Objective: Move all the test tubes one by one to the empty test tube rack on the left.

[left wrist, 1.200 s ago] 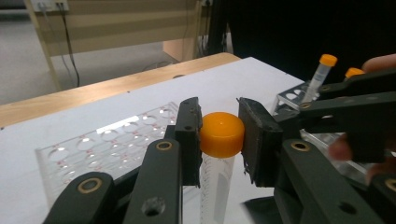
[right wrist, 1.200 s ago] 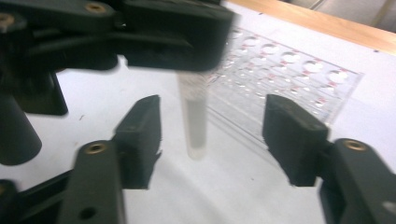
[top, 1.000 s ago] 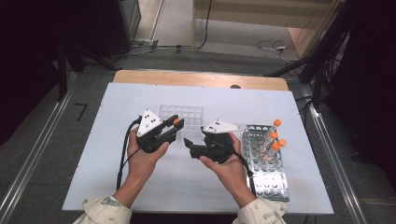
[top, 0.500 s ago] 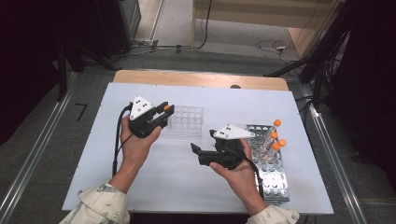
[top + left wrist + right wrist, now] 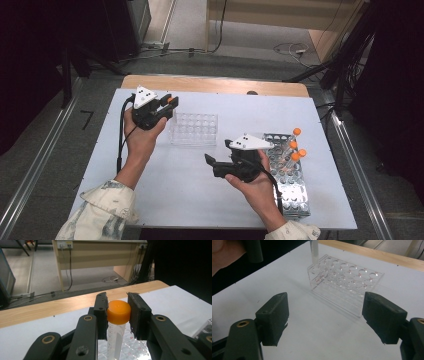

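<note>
Left tool holds a capped tube over the clear rack; right tool waits with jaws spread.

A clear plastic rack with rows of round holes [image 5: 193, 128] stands mid-table on the white tabletop [image 5: 165, 200], and a metal rack [image 5: 290, 175] with several orange-capped tubes [image 5: 295, 150] sits near the right edge, just beside the right gripper [image 5: 212, 164]. The left gripper [image 5: 167, 106] is clamped on a clear tube with an orange cap [image 5: 118, 315], jaws pressing the cap, the tube's lower end at the clear rack's left end holes. The right gripper's jaws stand wide apart, holding nothing, facing the clear rack across bare tabletop. A wooden strip [image 5: 215, 84] borders the far edge.
</note>
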The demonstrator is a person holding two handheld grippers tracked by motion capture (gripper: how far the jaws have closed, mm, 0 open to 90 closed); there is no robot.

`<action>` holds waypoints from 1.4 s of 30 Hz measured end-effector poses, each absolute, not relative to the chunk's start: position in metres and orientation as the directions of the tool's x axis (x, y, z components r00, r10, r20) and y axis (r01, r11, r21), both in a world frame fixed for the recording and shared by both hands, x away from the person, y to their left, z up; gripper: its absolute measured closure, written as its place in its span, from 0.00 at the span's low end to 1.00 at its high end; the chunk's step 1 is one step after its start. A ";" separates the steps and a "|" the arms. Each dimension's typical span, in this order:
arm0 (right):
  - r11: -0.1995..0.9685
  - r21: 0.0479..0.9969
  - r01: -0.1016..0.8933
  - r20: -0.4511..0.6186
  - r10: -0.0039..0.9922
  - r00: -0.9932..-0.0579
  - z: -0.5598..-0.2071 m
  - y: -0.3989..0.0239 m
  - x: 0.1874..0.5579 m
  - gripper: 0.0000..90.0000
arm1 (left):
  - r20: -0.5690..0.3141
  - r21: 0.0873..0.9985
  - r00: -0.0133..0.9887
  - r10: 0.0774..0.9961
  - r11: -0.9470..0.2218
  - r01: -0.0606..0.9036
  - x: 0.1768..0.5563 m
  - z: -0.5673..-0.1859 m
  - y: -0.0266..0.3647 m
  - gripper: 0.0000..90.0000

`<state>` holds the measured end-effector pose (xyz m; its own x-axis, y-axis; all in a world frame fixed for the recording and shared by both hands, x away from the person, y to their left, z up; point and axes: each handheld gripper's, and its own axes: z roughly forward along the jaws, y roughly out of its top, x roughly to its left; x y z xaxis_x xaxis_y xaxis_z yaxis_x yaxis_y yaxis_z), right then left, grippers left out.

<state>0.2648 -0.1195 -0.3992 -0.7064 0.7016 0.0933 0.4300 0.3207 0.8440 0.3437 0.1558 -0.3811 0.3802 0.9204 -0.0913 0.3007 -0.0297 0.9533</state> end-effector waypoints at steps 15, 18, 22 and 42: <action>0.311 0.851 0.424 0.100 0.695 -0.712 -0.396 -0.123 0.261 0.23 | -0.087 0.953 0.334 0.939 -0.019 0.301 0.381 -0.387 0.154 0.79; 0.312 0.852 0.420 0.097 0.694 -0.713 -0.396 -0.124 0.261 0.23 | -0.084 0.949 0.327 0.941 -0.024 0.315 0.386 -0.392 0.154 0.79; 0.306 0.852 0.426 0.104 0.697 -0.710 -0.396 -0.125 0.260 0.23 | -0.082 0.946 0.330 0.940 -0.031 0.323 0.387 -0.396 0.153 0.79; 0.303 0.851 0.429 0.113 0.693 -0.712 -0.398 -0.126 0.259 0.23 | -0.040 0.922 0.327 0.944 -0.091 0.376 0.379 -0.435 0.147 0.79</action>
